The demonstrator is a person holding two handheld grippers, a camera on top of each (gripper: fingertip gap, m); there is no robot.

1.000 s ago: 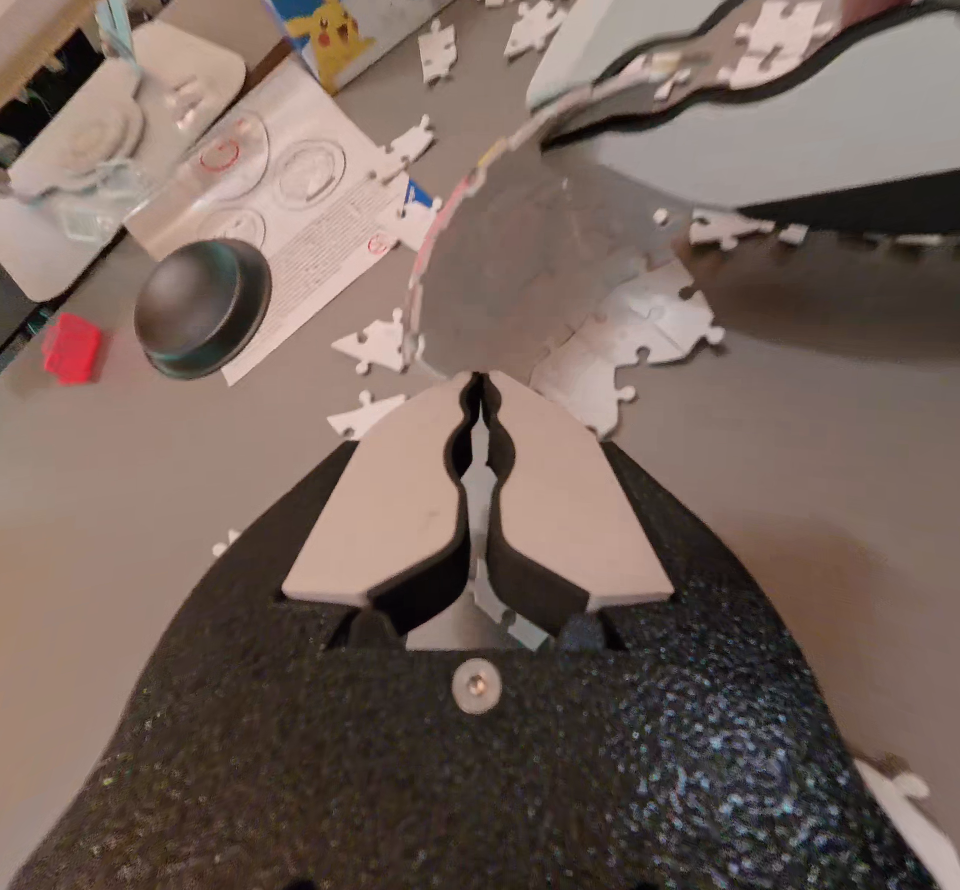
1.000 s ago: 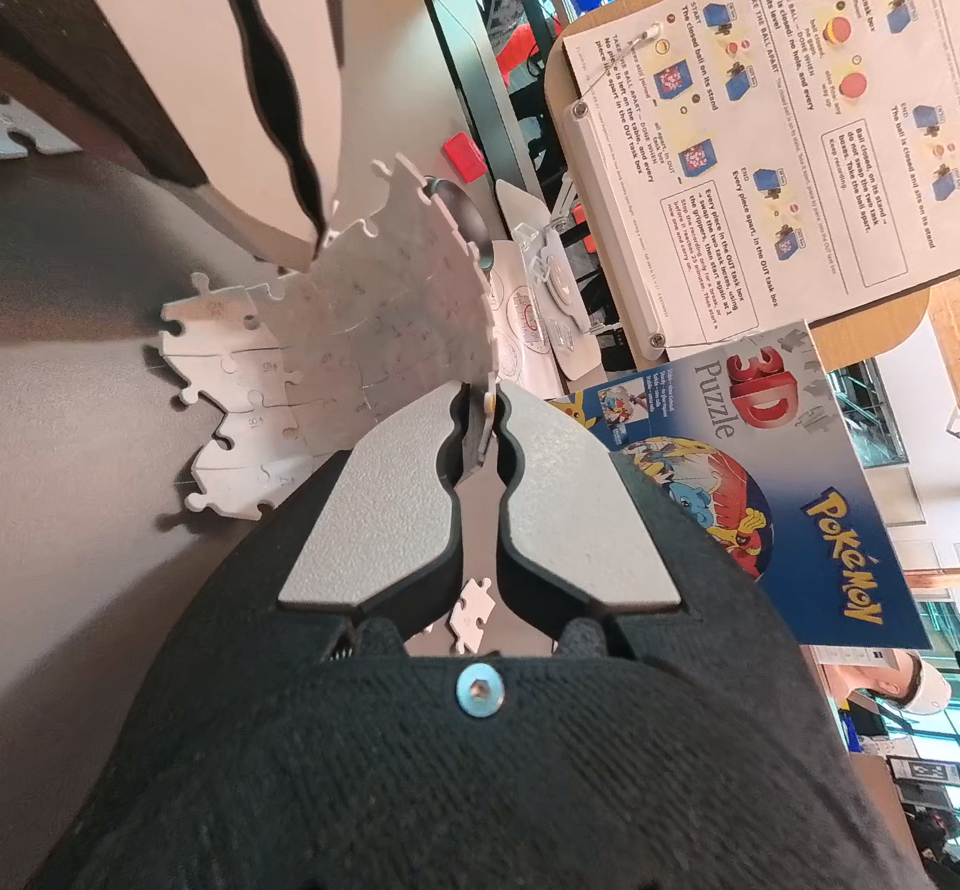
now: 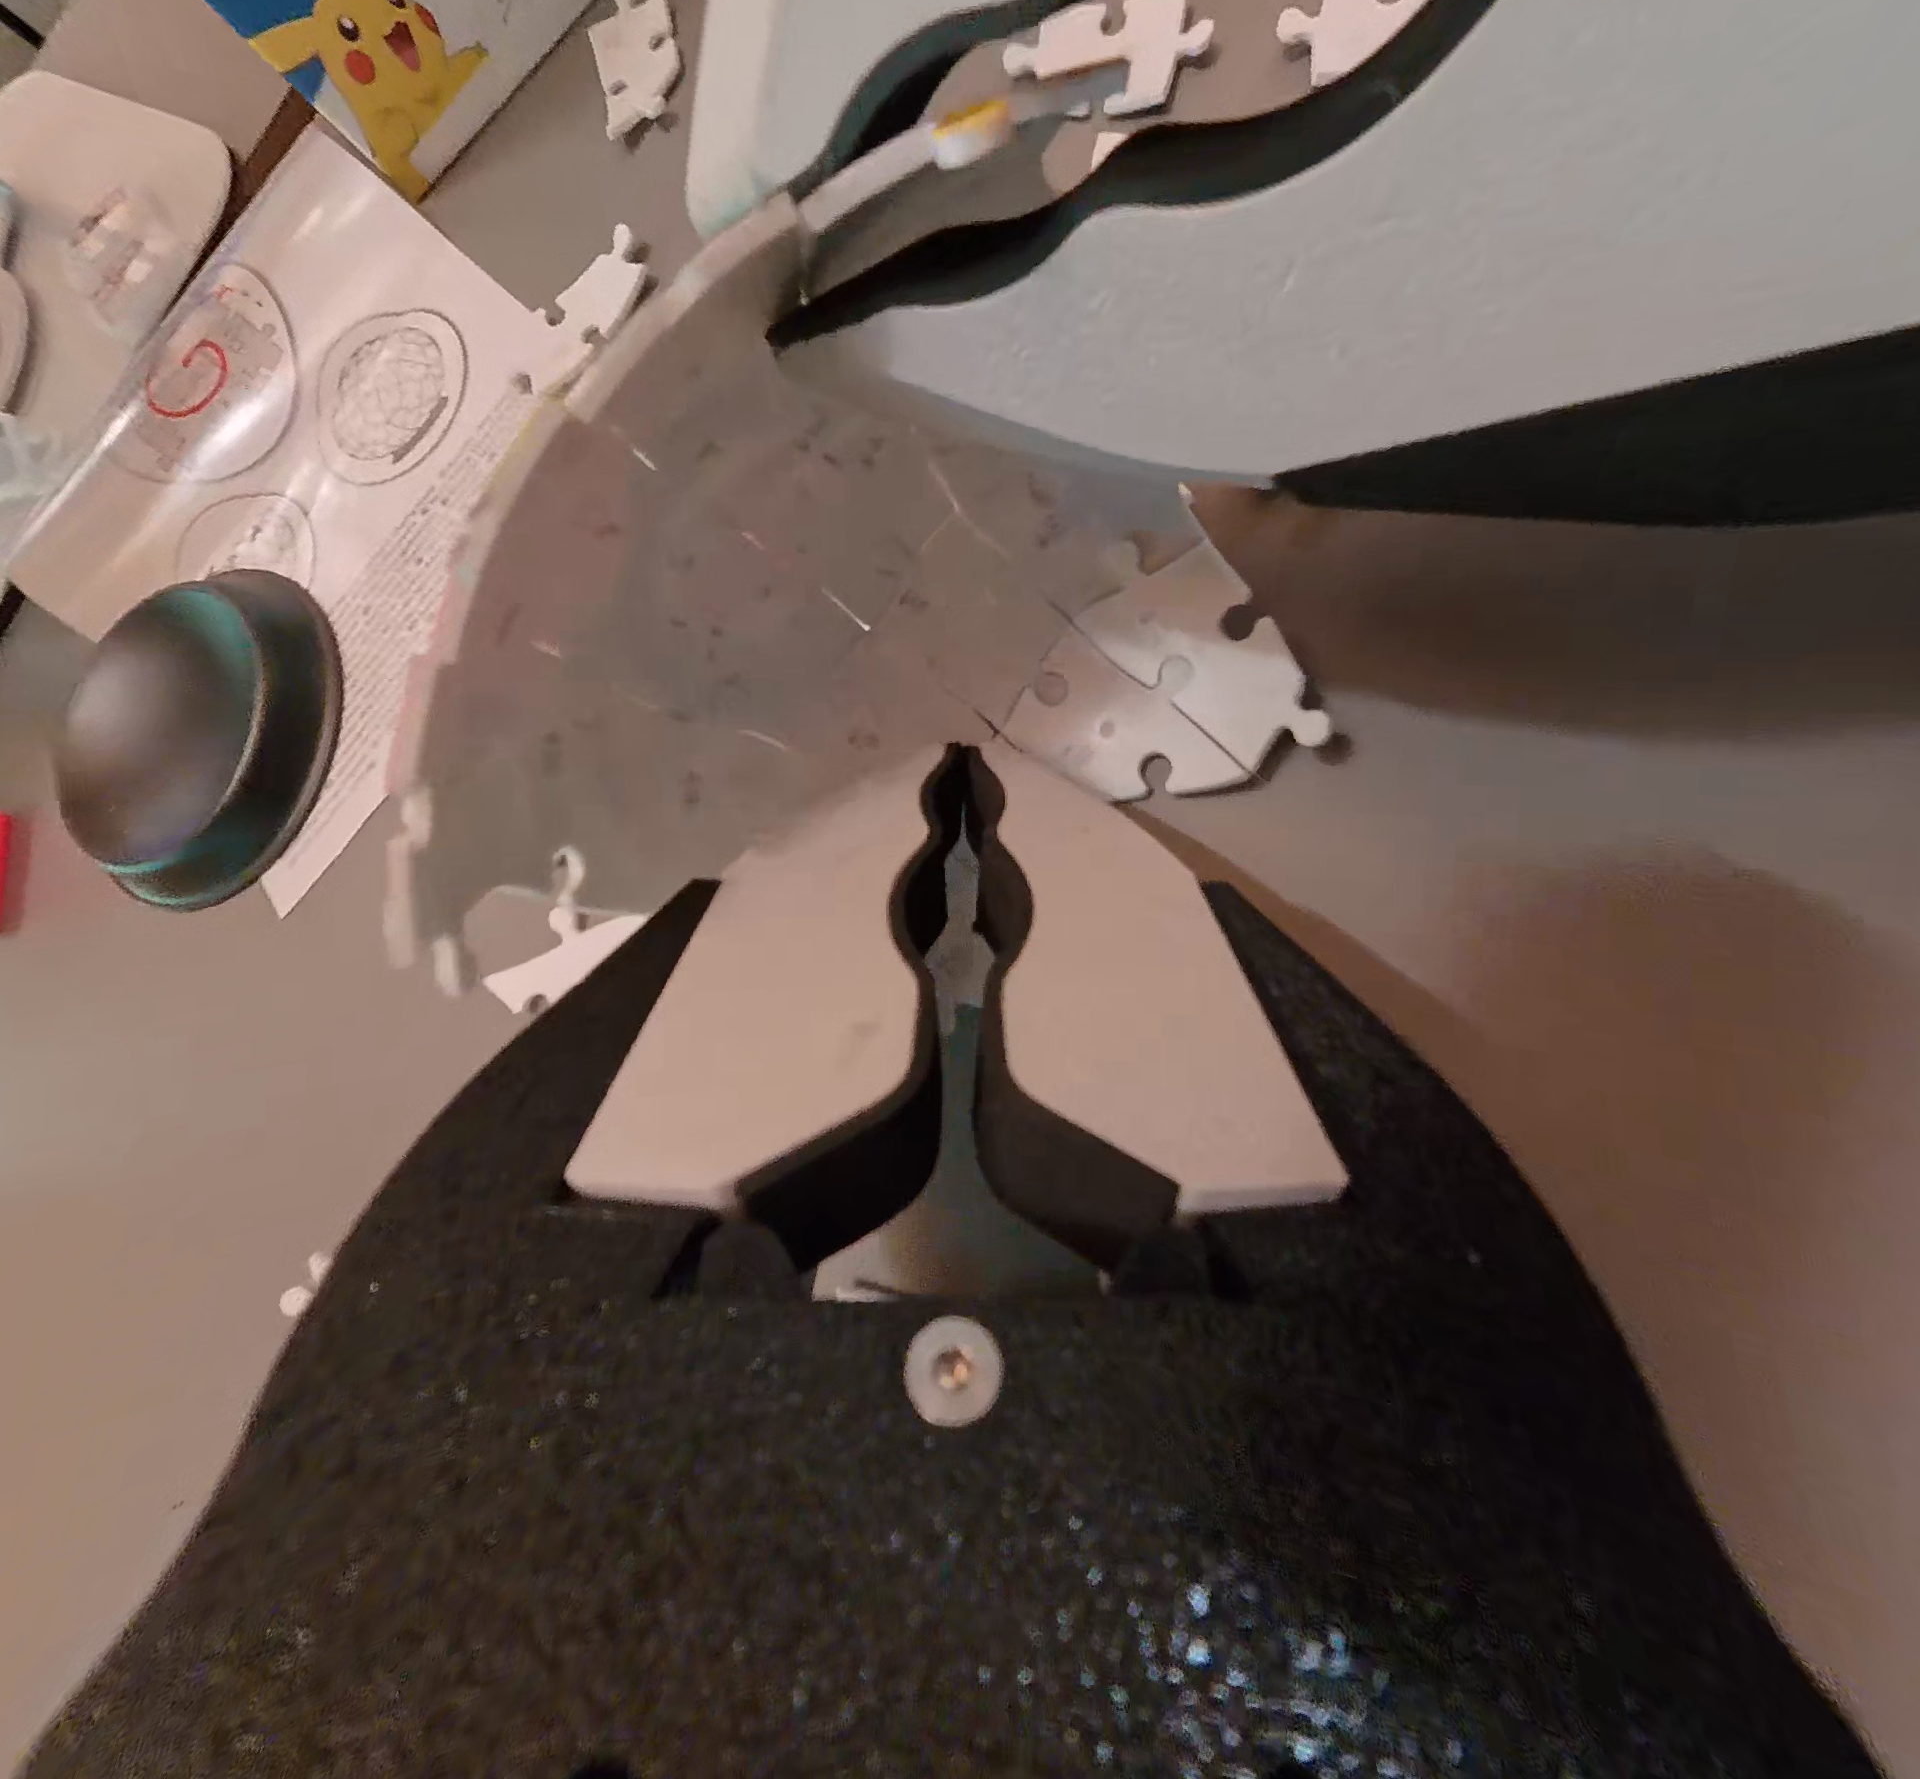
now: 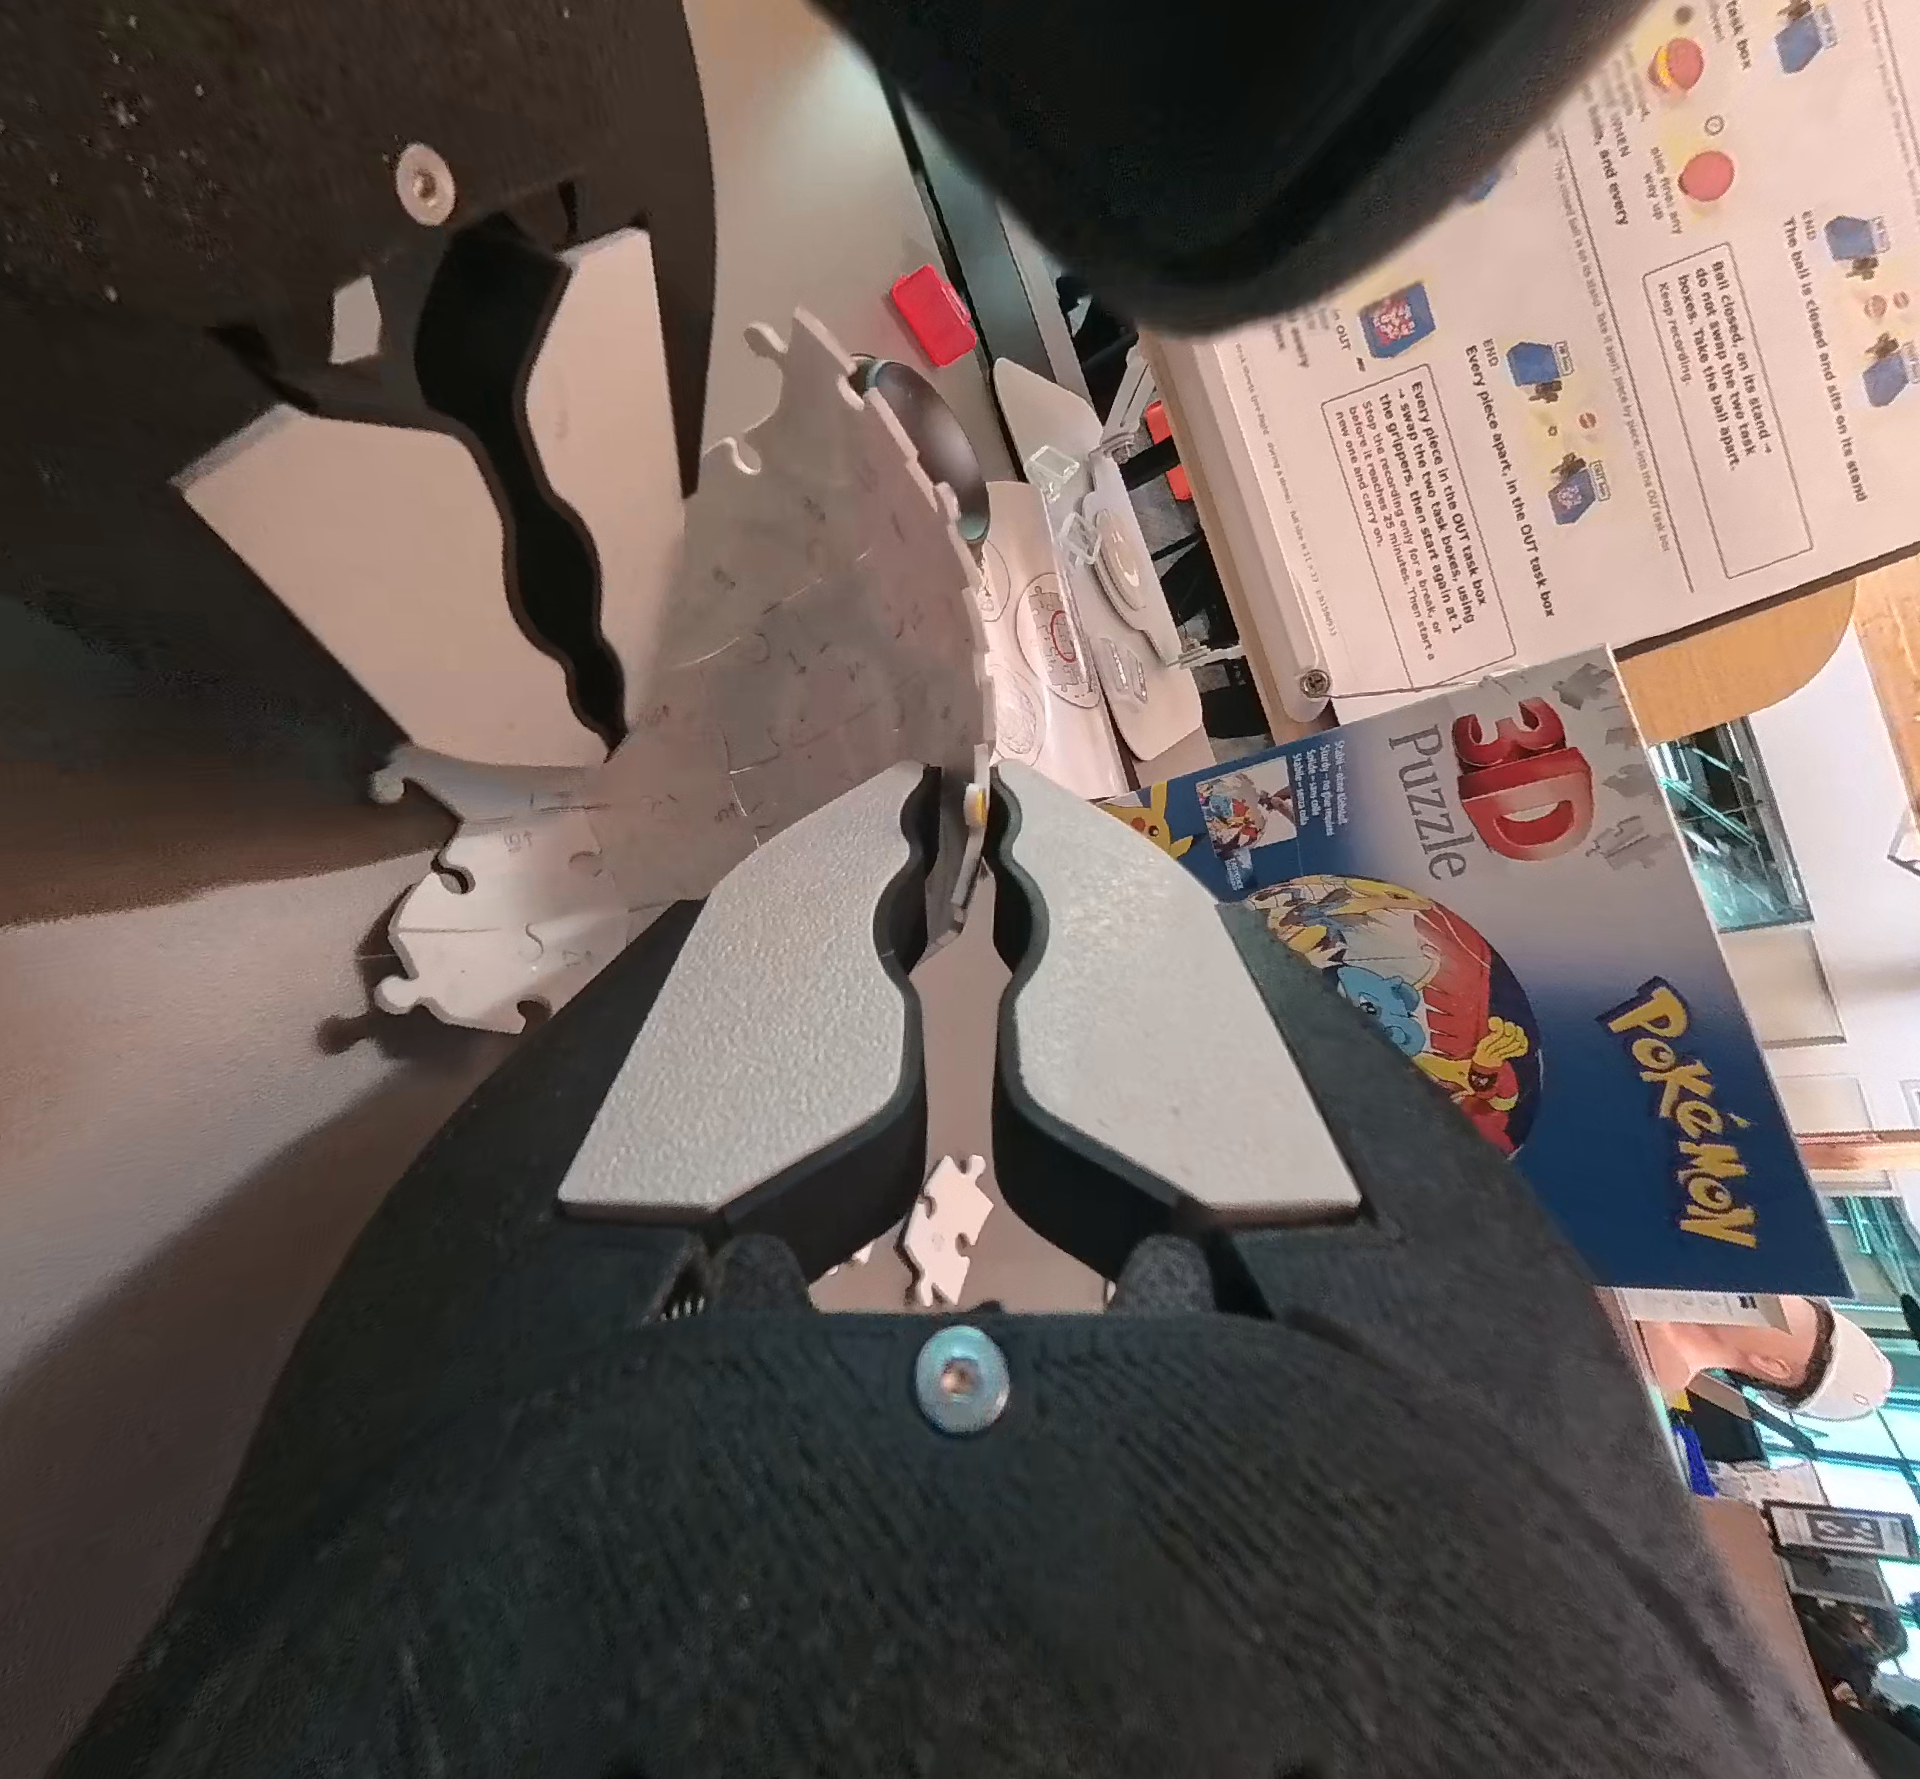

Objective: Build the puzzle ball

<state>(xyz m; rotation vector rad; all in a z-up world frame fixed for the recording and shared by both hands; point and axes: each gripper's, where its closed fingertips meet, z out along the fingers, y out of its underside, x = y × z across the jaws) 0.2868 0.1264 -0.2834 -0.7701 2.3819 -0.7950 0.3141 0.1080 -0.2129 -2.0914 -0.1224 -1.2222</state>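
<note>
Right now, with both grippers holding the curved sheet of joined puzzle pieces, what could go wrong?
1. Both the left gripper and the right gripper pinch only the thin edges of the curved puzzle sheet, so pulling apart or twisting may split its seams.
2. The pieces at the sheet's corner hang past the grip and could drop onto the grey table among the loose pieces.

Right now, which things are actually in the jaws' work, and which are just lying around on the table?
In hand:
curved sheet of joined puzzle pieces
left gripper, shut on its edge
right gripper, clamping another edge

Lying about:
loose puzzle pieces
puzzle box
instruction sheet
dark round stand
red block
</note>
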